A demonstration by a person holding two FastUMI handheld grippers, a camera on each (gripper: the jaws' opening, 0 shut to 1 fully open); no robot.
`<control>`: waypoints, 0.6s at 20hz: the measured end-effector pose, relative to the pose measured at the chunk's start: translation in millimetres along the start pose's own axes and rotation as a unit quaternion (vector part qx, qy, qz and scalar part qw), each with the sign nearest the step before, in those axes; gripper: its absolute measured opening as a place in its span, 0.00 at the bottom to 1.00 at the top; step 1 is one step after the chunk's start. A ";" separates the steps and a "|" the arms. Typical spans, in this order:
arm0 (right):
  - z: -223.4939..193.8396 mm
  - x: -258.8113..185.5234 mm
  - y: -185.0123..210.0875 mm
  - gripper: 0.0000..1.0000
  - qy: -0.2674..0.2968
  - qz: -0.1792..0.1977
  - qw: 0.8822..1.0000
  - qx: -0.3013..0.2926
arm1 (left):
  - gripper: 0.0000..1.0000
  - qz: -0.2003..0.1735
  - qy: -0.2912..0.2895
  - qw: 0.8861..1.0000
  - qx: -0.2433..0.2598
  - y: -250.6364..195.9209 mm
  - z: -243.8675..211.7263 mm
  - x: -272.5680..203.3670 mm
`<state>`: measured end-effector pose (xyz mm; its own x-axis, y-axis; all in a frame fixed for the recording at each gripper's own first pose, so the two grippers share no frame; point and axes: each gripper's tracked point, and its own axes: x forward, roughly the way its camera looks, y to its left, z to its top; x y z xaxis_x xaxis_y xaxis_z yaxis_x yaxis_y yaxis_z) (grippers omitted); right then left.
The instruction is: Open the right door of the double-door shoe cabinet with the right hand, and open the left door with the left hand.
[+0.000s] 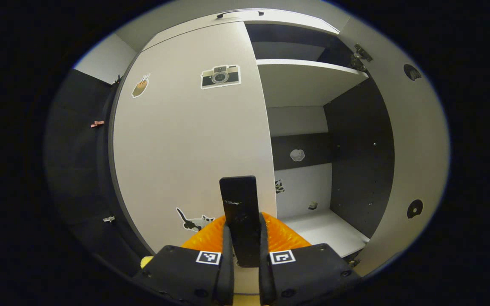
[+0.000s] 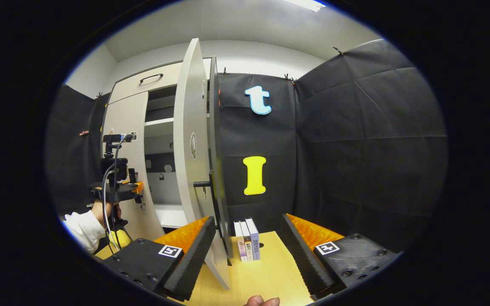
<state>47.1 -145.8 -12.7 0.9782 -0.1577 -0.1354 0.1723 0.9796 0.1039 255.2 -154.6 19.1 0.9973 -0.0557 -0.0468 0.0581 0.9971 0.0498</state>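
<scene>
The white left door [image 1: 185,140], with camera and cat stickers, stands flush with the cabinet front. Its black bar handle [image 1: 238,199] sits between the fingers of my left gripper [image 1: 244,227], which is shut on it. The right door [image 1: 415,140] is swung wide open, baring the shelves [image 1: 309,70]. In the right gripper view that door [image 2: 192,148] stands edge-on with its handle [image 2: 202,184] sticking out. My right gripper [image 2: 247,255] is open just below and to the right of that handle, holding nothing. The left gripper [image 2: 117,187], in a white-sleeved hand, is at the left door [image 2: 126,140].
Three books [image 2: 247,240] stand upright on the wooden table [image 2: 266,276] right of the open door's bottom corner. A drawer with a handle [image 2: 151,77] tops the cabinet. Black cloth walls [image 2: 355,148] close in the right side. A fingertip [image 2: 262,301] shows at the lower edge.
</scene>
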 end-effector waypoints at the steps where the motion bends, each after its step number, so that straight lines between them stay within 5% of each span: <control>1: 1.3 -2.2 1.9 0.98 -0.002 0.001 1.000 -0.002 | 0.25 -0.010 0.004 1.000 -0.017 0.5 -0.2 -1.4; 4: 7.2 -3.5 9.1 0.98 -0.015 0.004 1.000 -0.001 | 0.17 -0.046 0.012 0.998 -0.040 1.3 0.3 -11.6; 12: 2.4 -7.1 48.6 0.98 -0.010 0.030 0.999 0.006 | 0.16 -0.069 0.016 0.996 -0.053 27.3 -0.8 -43.0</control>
<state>48.8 -97.4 -4.4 0.9889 -0.1007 -0.1091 0.1139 0.9858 0.1232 213.9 -125.0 21.6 0.9784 -0.1918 -0.0772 0.1870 0.9802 -0.0655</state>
